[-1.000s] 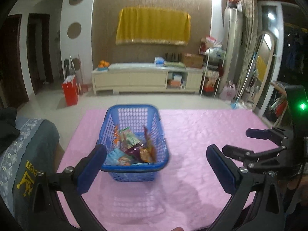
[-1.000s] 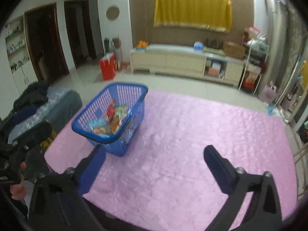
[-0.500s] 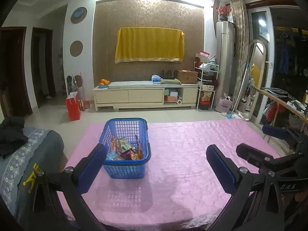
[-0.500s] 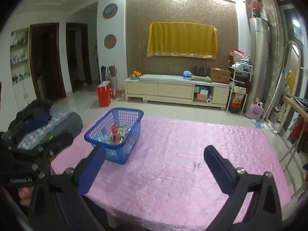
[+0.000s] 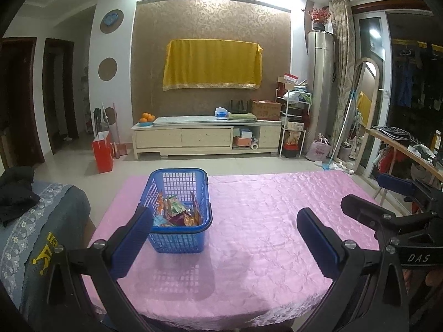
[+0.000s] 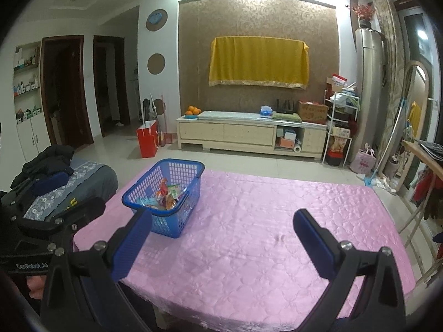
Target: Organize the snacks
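Blue mesh basket [image 5: 180, 210], pink quilted cloth [image 5: 263, 221], snacks [image 5: 177, 211] prob. orange/green.

Both grippers have drawn back and risen from the blue basket [image 5: 178, 210]. The left gripper [image 5: 225, 238], formerly close over it, now views the whole pink tablecloth [image 5: 277, 221]. The right gripper [image 6: 221, 240] likewise stands farther off.

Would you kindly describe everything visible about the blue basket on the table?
The blue basket is rectangular, seemingly plastic, with grid-perforated walls and a solid thick rim. It stands upright on the pink tablecloth, near the table's left side, and holds several colourful snack packets heaped loosely inside, below the rim. Neither the left gripper nor the right gripper touches it; both are open and empty.
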